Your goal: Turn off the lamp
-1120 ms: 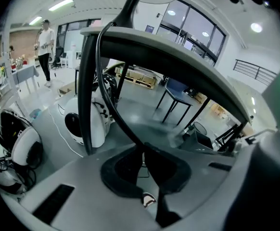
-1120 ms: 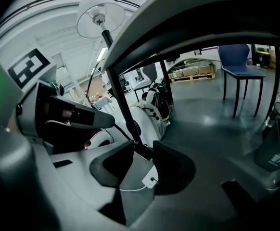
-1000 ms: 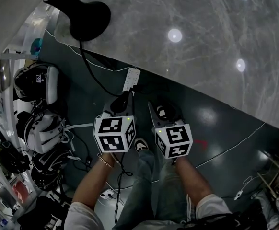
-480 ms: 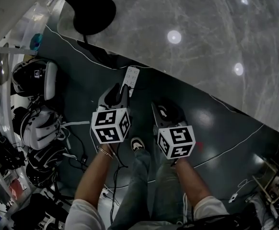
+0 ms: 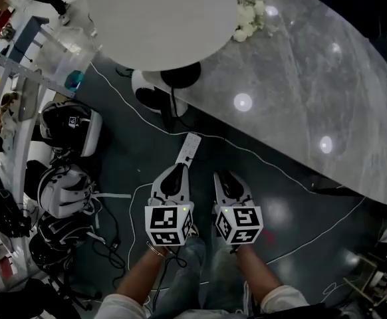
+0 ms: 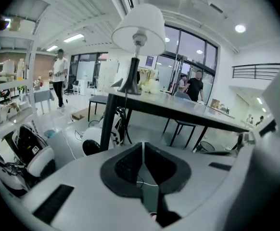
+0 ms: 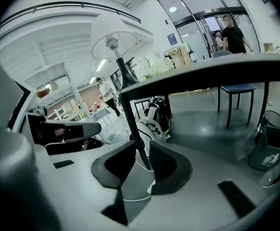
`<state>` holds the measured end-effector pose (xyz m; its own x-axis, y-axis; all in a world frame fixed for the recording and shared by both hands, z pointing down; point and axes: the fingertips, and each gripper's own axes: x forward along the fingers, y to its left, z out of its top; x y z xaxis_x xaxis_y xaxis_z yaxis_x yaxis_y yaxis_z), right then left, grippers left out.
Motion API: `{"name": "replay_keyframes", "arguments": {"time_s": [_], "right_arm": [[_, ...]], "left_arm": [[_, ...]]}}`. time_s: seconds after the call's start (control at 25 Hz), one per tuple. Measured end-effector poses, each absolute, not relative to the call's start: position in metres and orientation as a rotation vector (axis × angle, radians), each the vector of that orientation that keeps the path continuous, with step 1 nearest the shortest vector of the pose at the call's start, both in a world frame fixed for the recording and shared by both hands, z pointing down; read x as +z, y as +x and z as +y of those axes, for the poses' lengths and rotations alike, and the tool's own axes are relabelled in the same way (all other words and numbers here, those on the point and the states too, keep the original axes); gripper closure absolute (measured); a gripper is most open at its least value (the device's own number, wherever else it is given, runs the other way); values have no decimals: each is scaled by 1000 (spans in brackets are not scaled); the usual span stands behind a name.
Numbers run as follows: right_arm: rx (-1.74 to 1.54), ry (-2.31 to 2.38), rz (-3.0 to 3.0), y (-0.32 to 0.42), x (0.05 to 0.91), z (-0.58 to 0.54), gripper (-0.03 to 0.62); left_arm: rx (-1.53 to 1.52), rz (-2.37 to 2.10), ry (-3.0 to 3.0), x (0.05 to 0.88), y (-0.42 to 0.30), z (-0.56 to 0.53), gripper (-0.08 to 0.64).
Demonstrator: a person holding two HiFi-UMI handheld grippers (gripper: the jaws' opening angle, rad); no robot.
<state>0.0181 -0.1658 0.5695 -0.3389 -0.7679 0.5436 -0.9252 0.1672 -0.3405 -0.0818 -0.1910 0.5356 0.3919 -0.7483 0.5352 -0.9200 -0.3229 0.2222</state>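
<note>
A table lamp with a white shade (image 5: 160, 18) and a black base (image 5: 180, 76) stands at the near edge of the grey marble table (image 5: 300, 92). Its shade (image 6: 140, 28) shows up ahead in the left gripper view and its shade (image 7: 112, 32) in the right one; I cannot tell if it is lit. A white power strip (image 5: 188, 149) lies on the dark floor. My left gripper (image 5: 177, 168) hangs a little short of the strip; its jaws have just been closing and now meet on nothing (image 6: 142, 147). My right gripper (image 5: 225, 177) beside it has been closing too, but a gap with nothing in it remains (image 7: 142, 150).
Helmets (image 5: 67, 128) and cables crowd the floor at left beside a shelf rack (image 5: 7, 78). A white bag (image 7: 154, 115) and a black table leg (image 7: 133, 124) stand under the table. A grey bin (image 7: 270, 153) is at right. People (image 6: 59, 73) stand far off.
Both grippers have risen and drawn back from the power strip, which the left one's tips reached earlier. The view has swung so the lamp's shade now shows at the top.
</note>
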Motion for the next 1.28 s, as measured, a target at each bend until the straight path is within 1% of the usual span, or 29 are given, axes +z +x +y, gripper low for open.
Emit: {"name": "replay_keyframes", "arguments": {"time_s": [0.08, 0.16, 0.24, 0.52, 0.84, 1.04, 1.28], "right_arm": [[921, 1663, -2204, 16, 540, -160, 523], [906, 1700, -2212, 15, 509, -159, 558], [868, 1735, -2235, 14, 478, -165, 570], [897, 1764, -2255, 8, 372, -129, 582], [727, 1764, -2340, 1, 291, -112, 583], [660, 1762, -2376, 5, 258, -116, 583], [626, 1750, -2405, 11, 242, -124, 583]], "left_arm": [[460, -1417, 2177, 508, -86, -181, 539], [436, -1417, 2202, 478, -90, -177, 543], [394, -1430, 2243, 446, -93, -182, 548], [379, -1419, 2292, 337, -102, -147, 551], [230, -1476, 2319, 253, -117, -124, 552], [167, -1522, 2346, 214, -119, -119, 552], [138, -1555, 2350, 203, -116, -121, 552]]}}
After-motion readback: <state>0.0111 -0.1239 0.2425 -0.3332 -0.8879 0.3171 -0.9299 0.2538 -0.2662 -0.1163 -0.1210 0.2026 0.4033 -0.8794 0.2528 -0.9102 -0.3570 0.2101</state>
